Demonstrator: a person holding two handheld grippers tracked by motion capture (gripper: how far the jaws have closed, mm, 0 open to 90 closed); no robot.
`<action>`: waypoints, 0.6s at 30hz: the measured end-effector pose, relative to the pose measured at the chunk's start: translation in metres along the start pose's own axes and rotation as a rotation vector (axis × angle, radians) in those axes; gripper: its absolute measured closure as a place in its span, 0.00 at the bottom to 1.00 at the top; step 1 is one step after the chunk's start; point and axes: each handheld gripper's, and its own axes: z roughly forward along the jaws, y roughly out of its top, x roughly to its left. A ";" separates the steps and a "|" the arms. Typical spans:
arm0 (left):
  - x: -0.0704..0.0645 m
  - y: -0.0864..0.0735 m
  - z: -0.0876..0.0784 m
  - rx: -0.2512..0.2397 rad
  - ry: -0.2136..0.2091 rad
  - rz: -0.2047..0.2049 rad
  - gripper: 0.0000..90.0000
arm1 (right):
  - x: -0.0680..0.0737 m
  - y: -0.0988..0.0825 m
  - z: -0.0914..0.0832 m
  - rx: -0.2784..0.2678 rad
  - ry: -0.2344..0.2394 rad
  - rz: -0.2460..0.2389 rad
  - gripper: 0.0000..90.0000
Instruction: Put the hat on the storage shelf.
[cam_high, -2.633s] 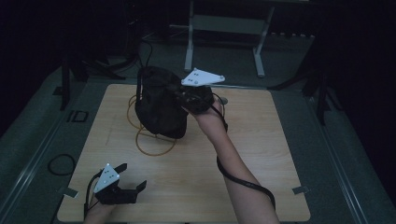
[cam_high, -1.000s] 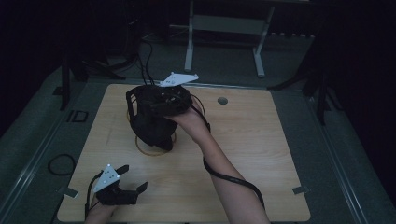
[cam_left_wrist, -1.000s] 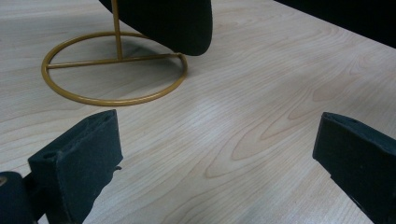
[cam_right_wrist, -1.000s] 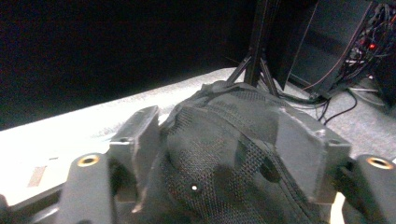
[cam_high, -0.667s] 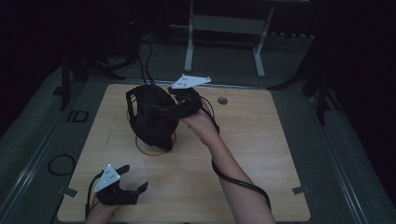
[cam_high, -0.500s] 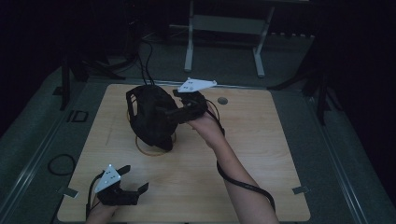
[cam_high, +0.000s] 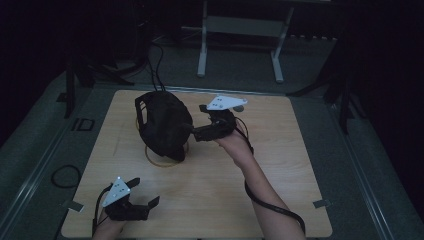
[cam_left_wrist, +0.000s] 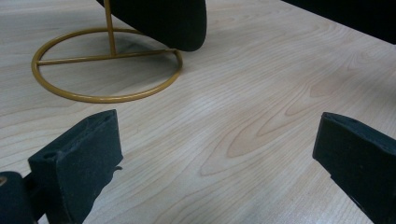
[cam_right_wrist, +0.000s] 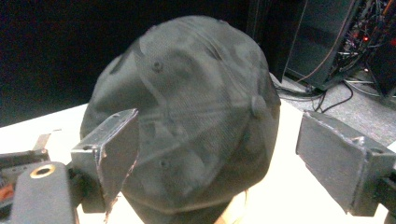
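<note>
Nearest the person, the left tongs (cam_high: 131, 204) rest on the wooden worktop (cam_high: 280, 165) with jaws spread and nothing between them. Farther out, the right tongs (cam_high: 200, 132) have just been opening; they stand released beside the black cap (cam_high: 162, 125), which sits on a gold wire stand (cam_left_wrist: 105, 70) near the worktop's middle.

The cap looks light, soft and easily crushed; its stiffer brim or the crown's seams seem the safest hold.

The right gripper view shows the cap's panels, eyelets and top button (cam_right_wrist: 258, 106); the left gripper view shows the stand's ring base and 1 upright.
</note>
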 end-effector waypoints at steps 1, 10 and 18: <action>0.000 0.000 0.000 -0.001 0.001 0.001 0.02 | -0.001 -0.002 -0.002 0.003 -0.003 -0.002 0.15; -0.001 0.000 0.001 -0.004 -0.018 0.009 0.02 | -0.003 -0.026 -0.013 0.029 0.015 -0.001 0.15; -0.001 0.000 0.001 -0.010 -0.026 0.006 0.02 | 0.004 -0.053 -0.020 0.046 0.033 -0.007 0.15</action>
